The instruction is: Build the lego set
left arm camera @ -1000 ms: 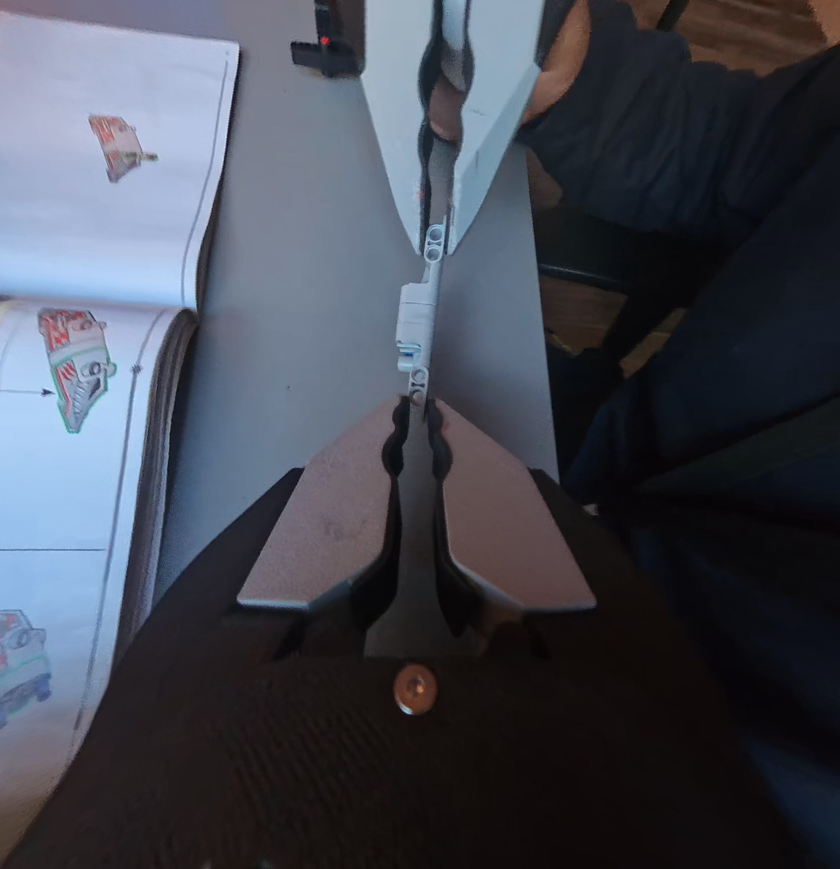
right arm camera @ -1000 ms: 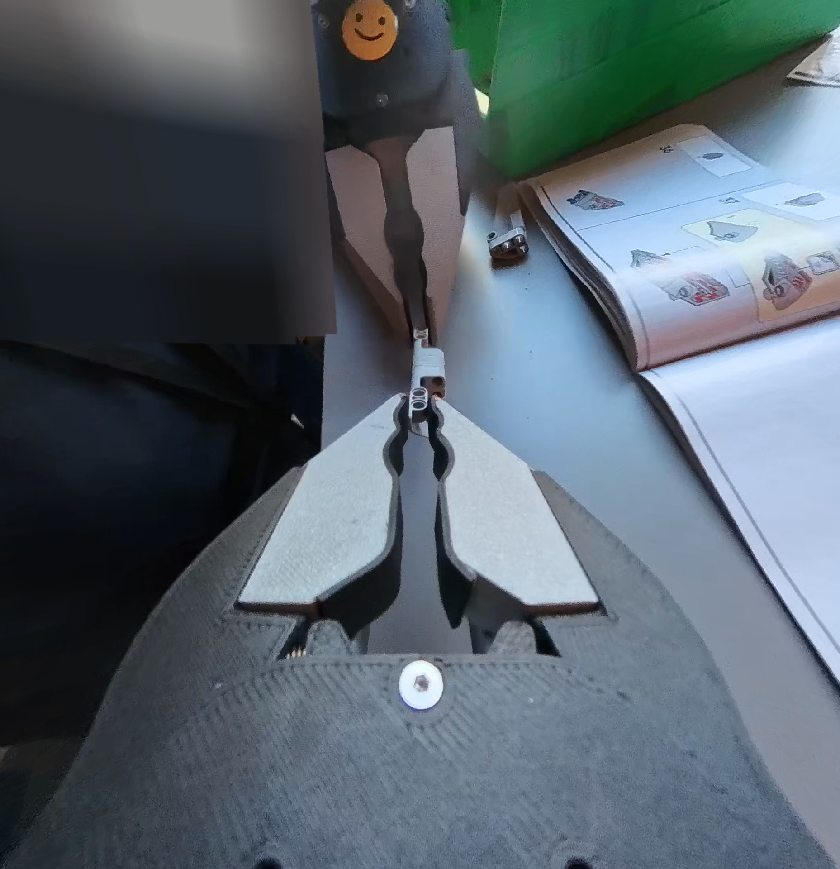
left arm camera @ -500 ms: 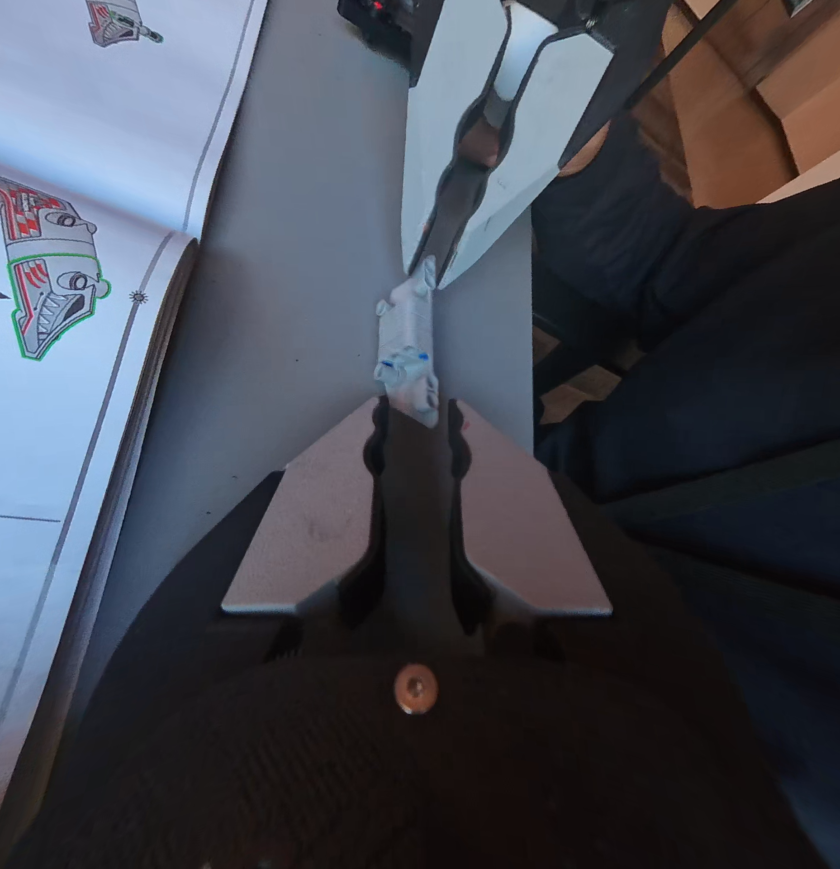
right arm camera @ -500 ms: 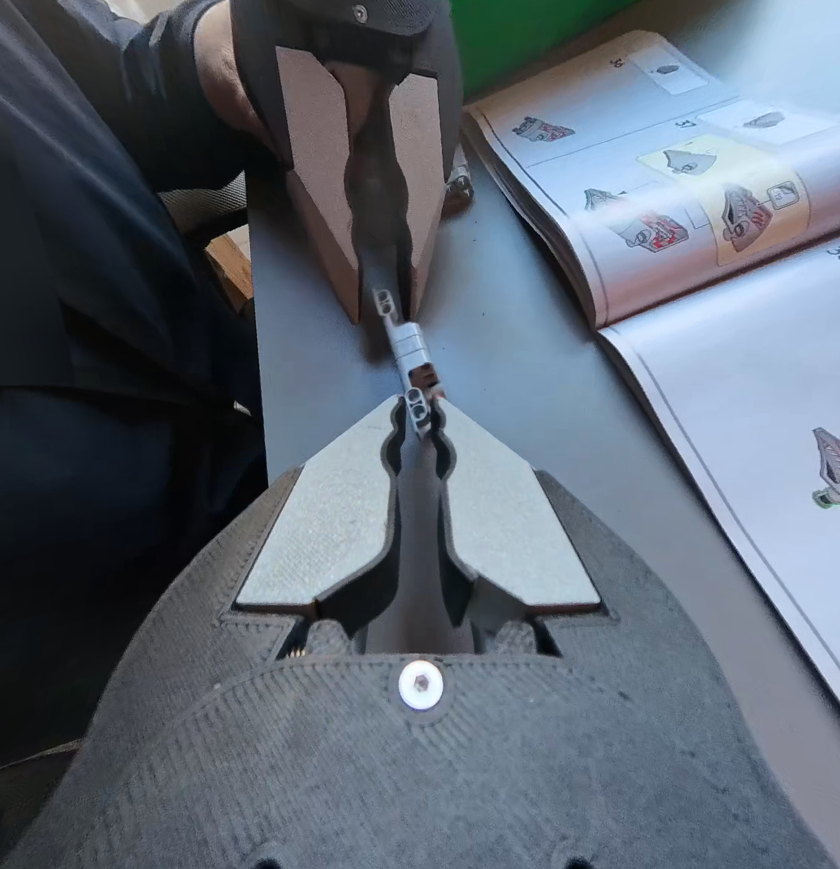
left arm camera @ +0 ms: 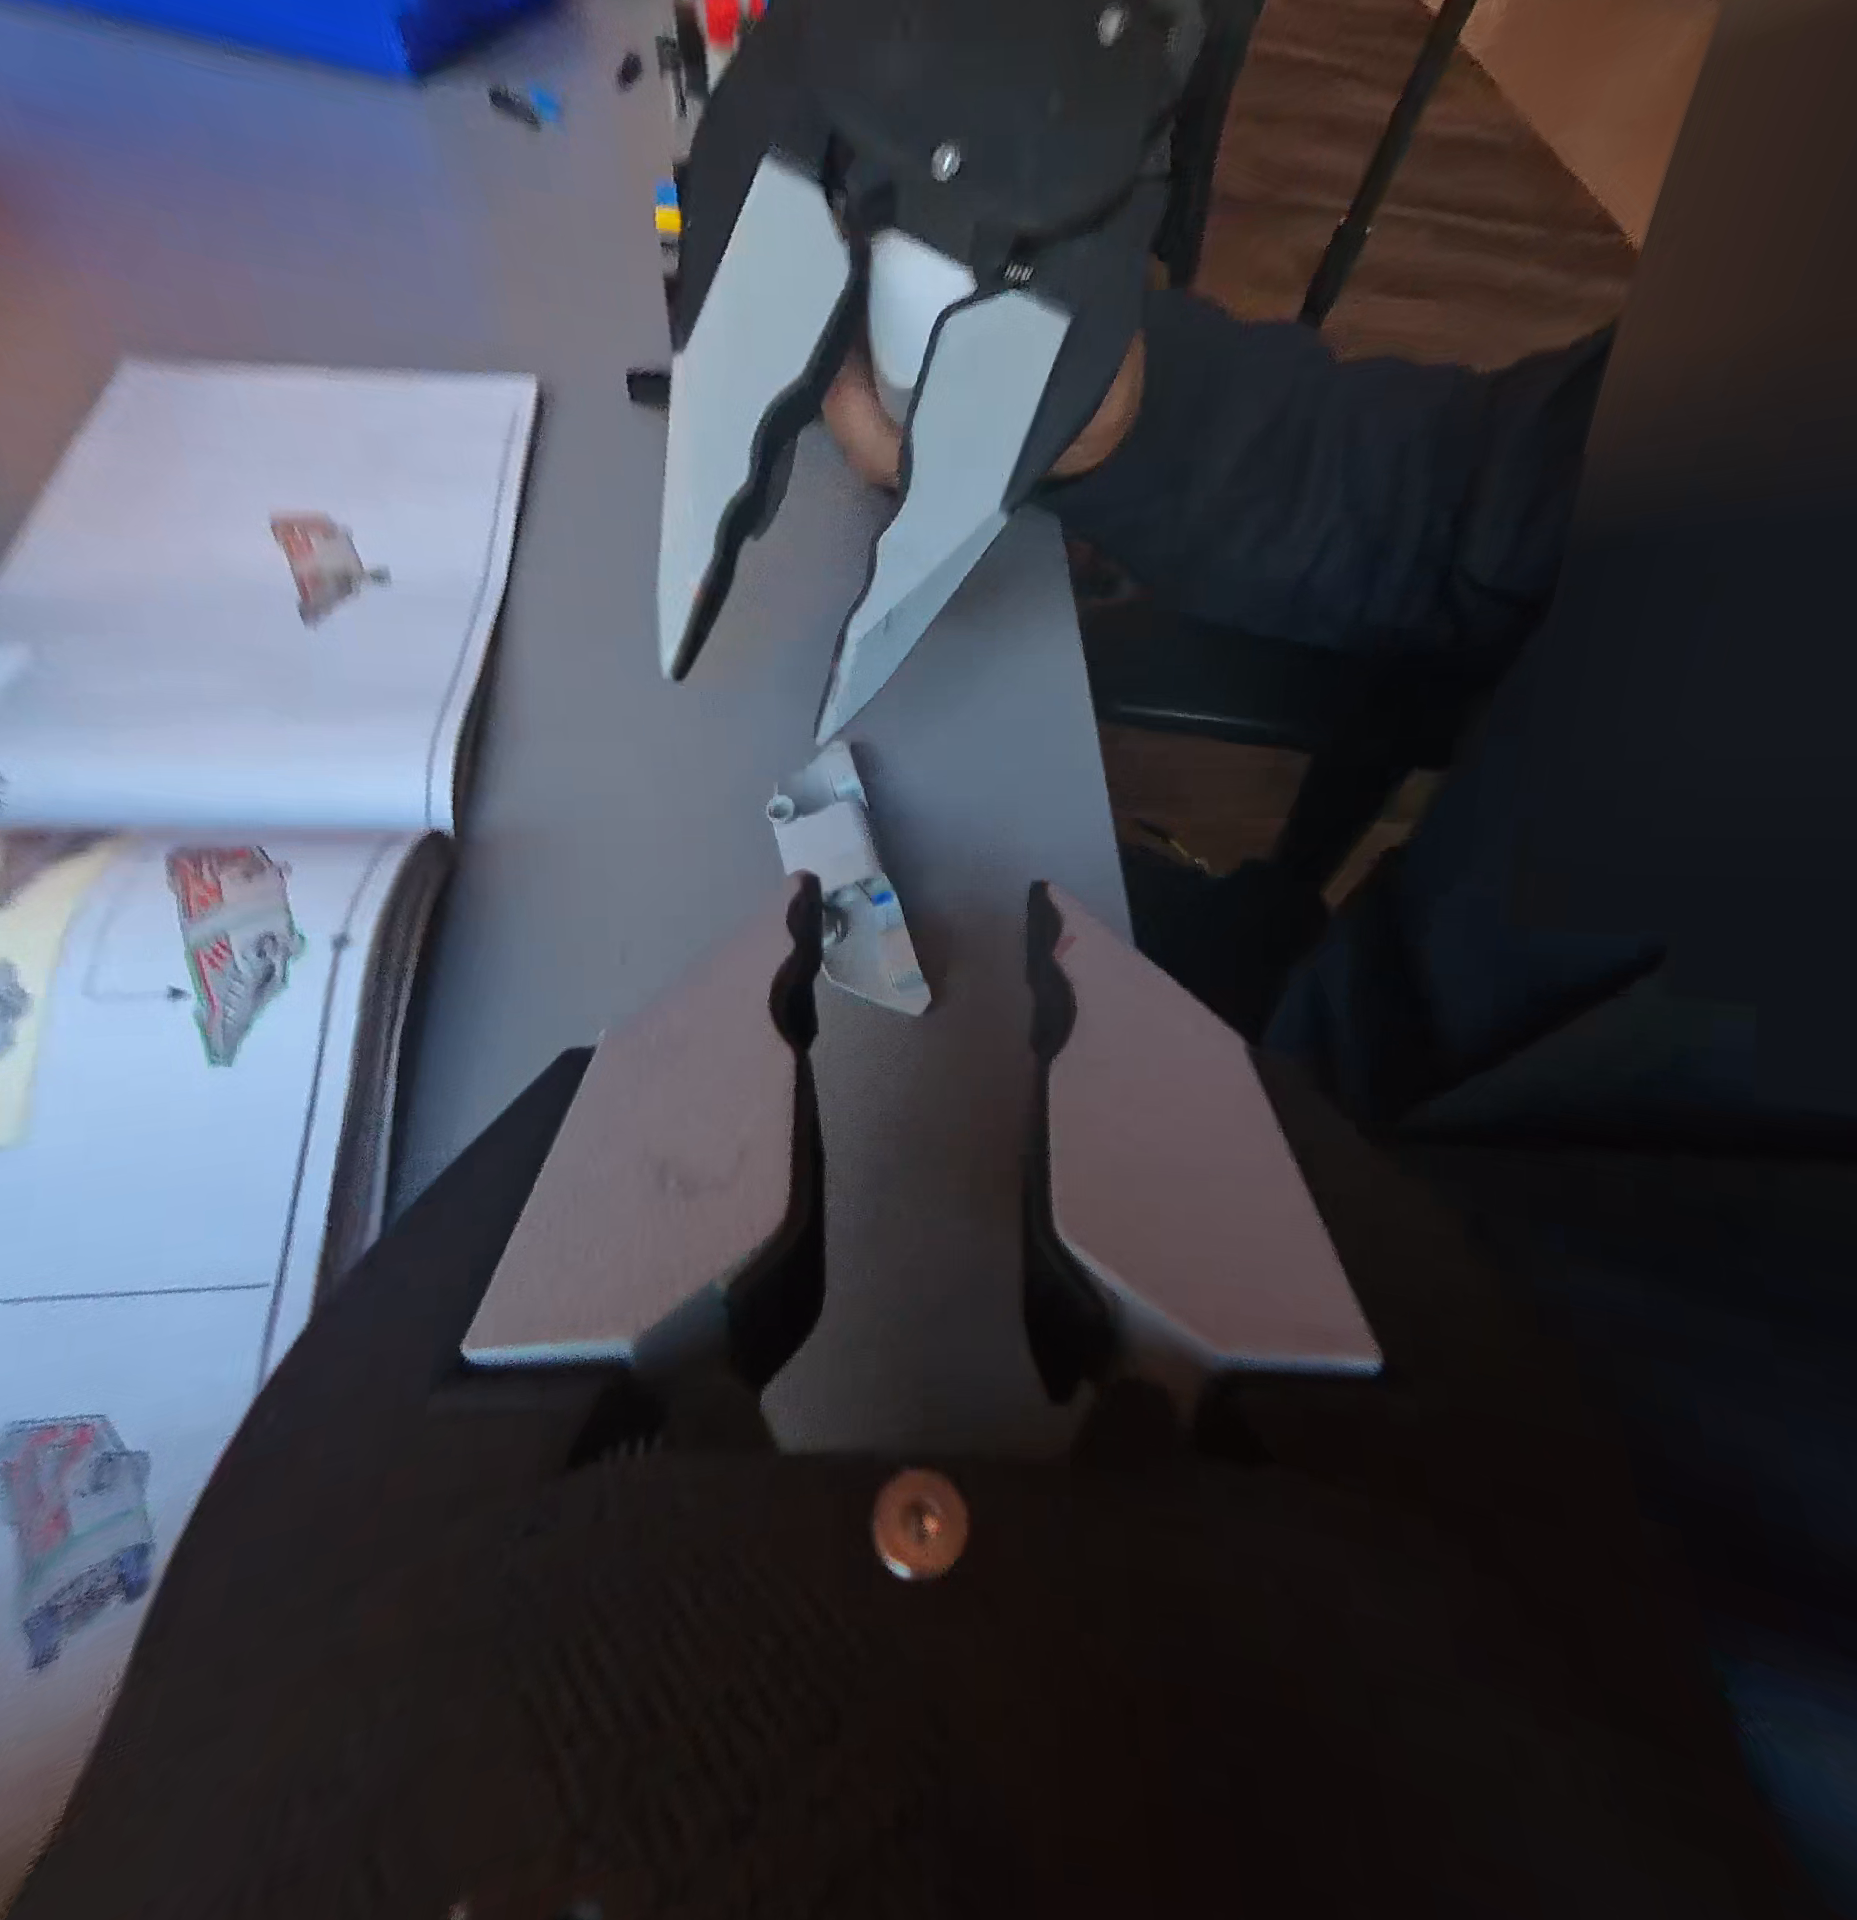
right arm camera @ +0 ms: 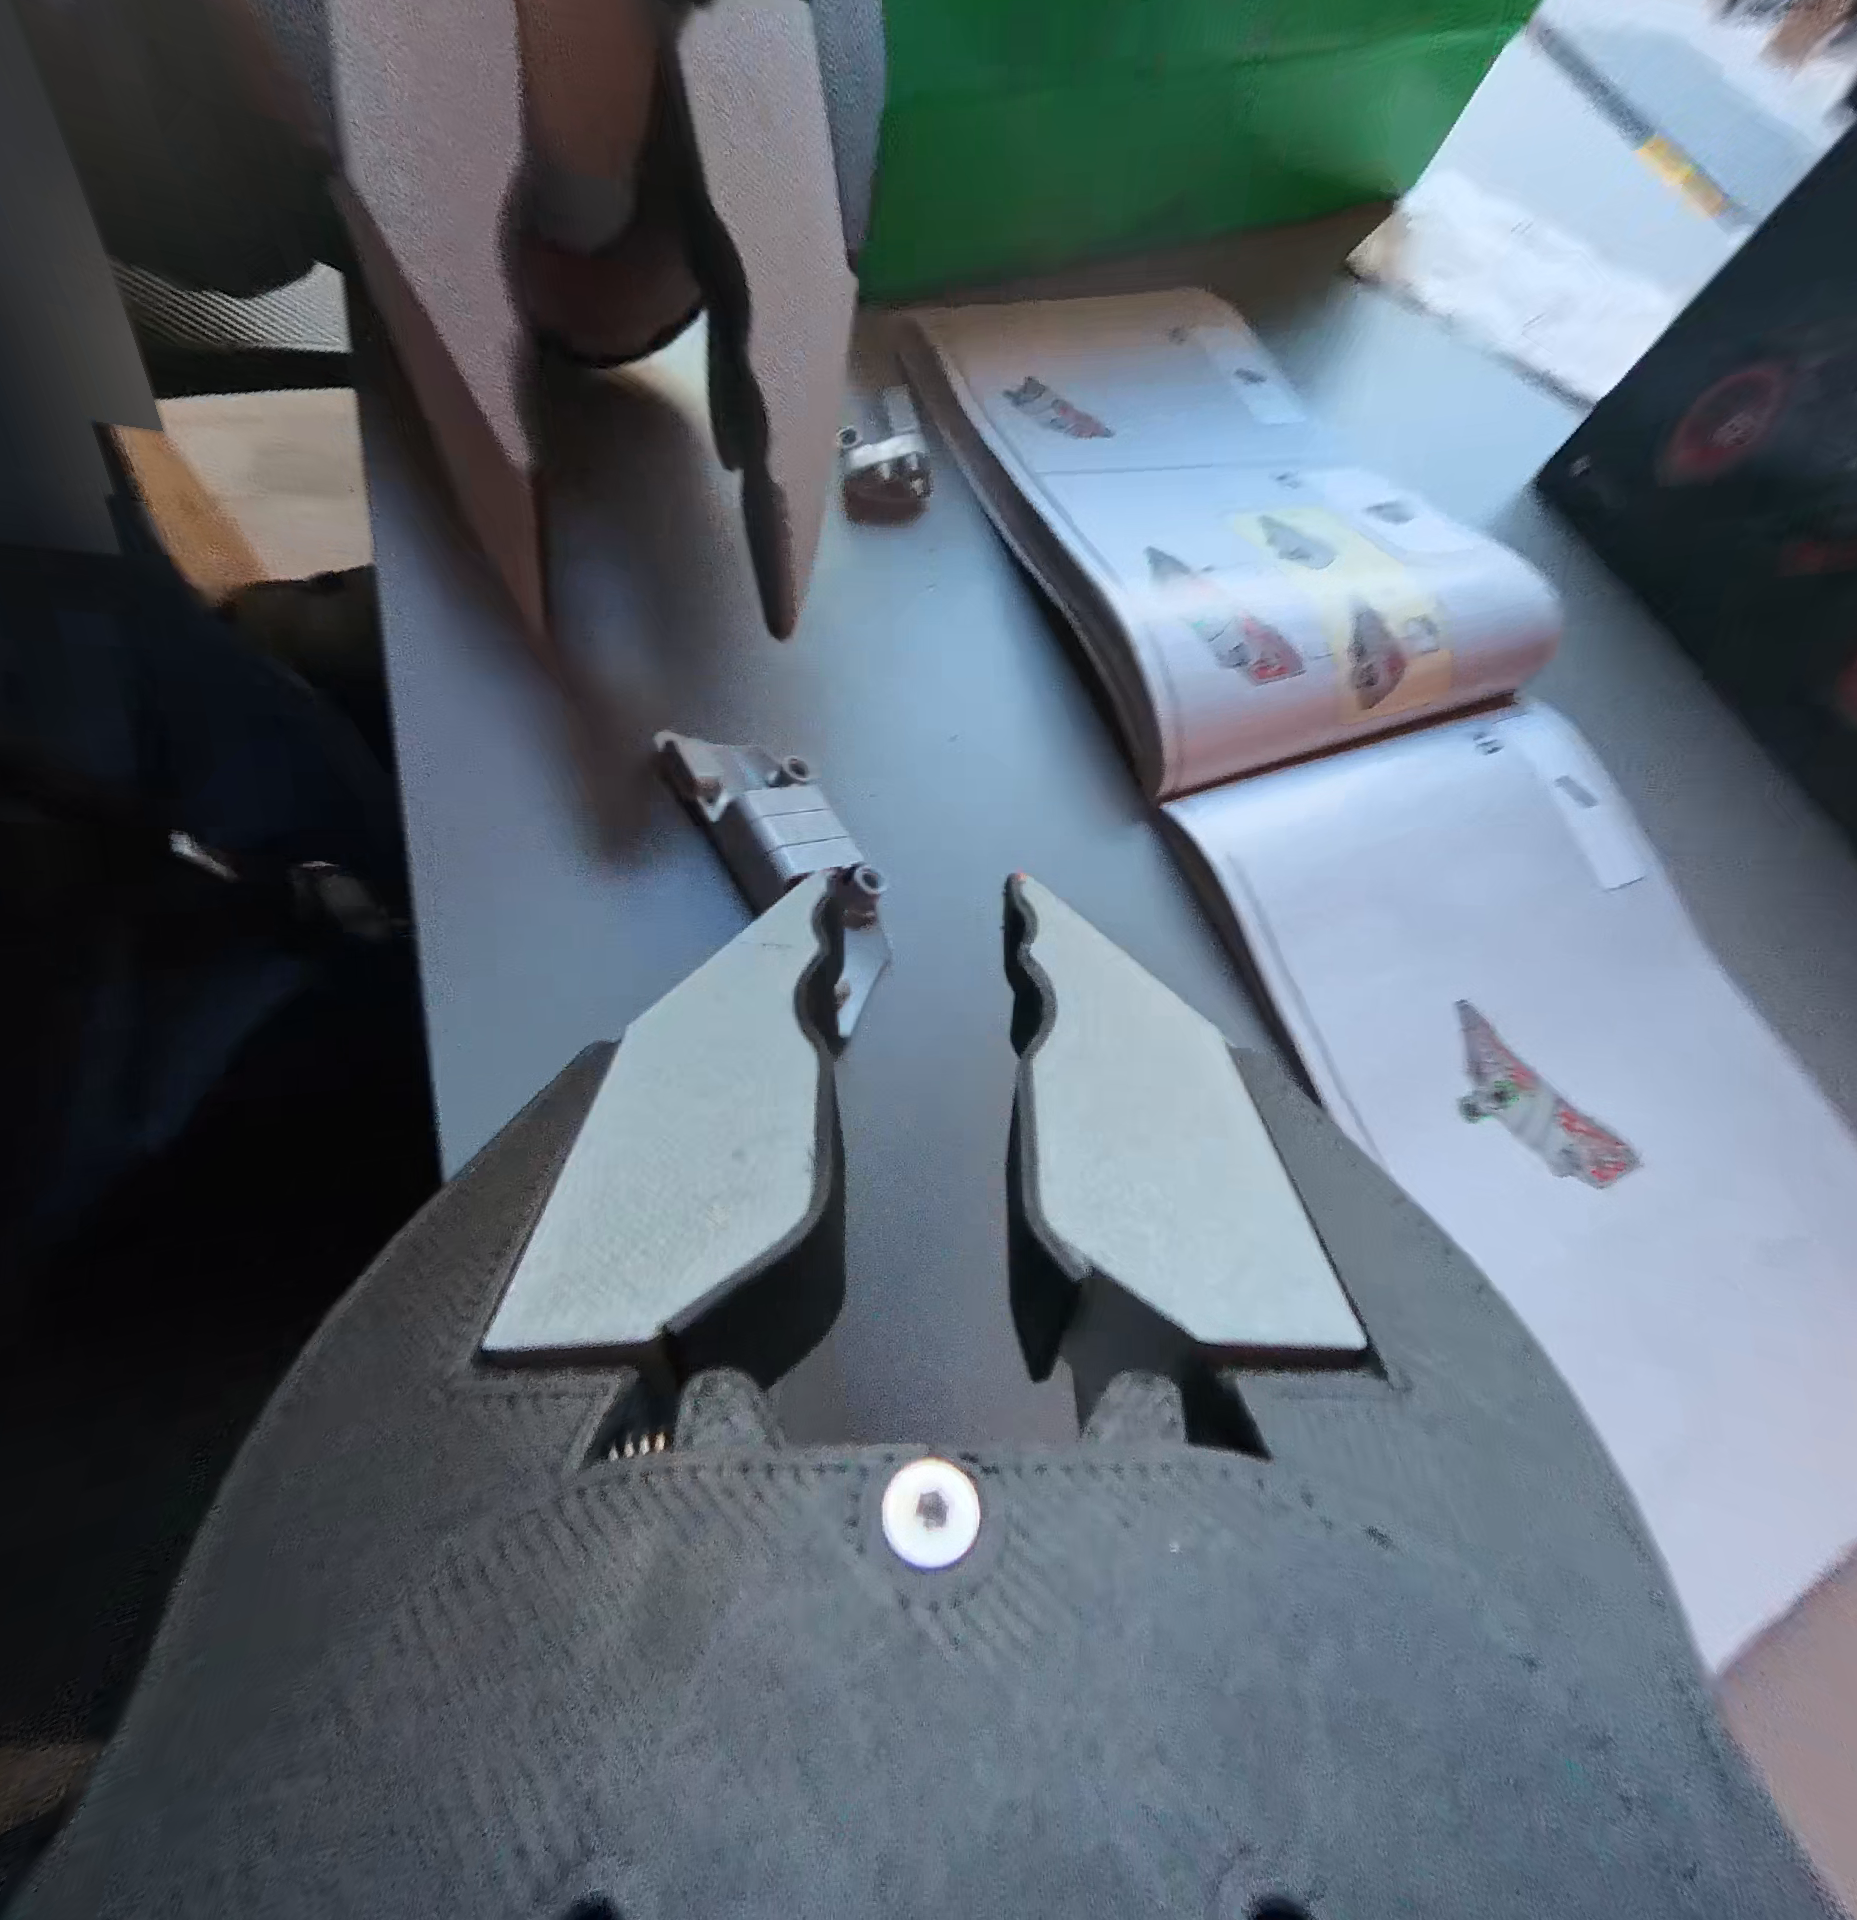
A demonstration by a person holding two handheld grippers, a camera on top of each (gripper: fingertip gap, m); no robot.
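Observation:
A small grey lego assembly (left arm camera: 849, 894) lies flat on the grey table (left arm camera: 591, 312), near its right edge. My left gripper (left arm camera: 921, 894) is open and empty, and the assembly lies just beyond its left fingertip. My right gripper (left arm camera: 752, 696) hangs open beyond the assembly, a little apart from it. In the right wrist view the assembly (right arm camera: 768, 821) lies just ahead and left of my open right gripper (right arm camera: 929, 883), partly hidden behind the left finger. The left gripper (right arm camera: 654, 623) is open above and beyond it.
An open instruction booklet (left arm camera: 228, 623) lies left of the assembly; it also shows in the right wrist view (right arm camera: 1319, 623). A small grey and dark lego piece (right arm camera: 882, 468) lies by the booklet. A green box (right arm camera: 1111, 104), a black box (right arm camera: 1734, 468) and loose pieces (left arm camera: 529, 99) stand farther off. Spacing between my two grippers at the tips: around 7 cm.
Both grippers were shut on the ends of the grey assembly, holding it between them. Both have opened and drawn back, and the assembly now lies on the table.

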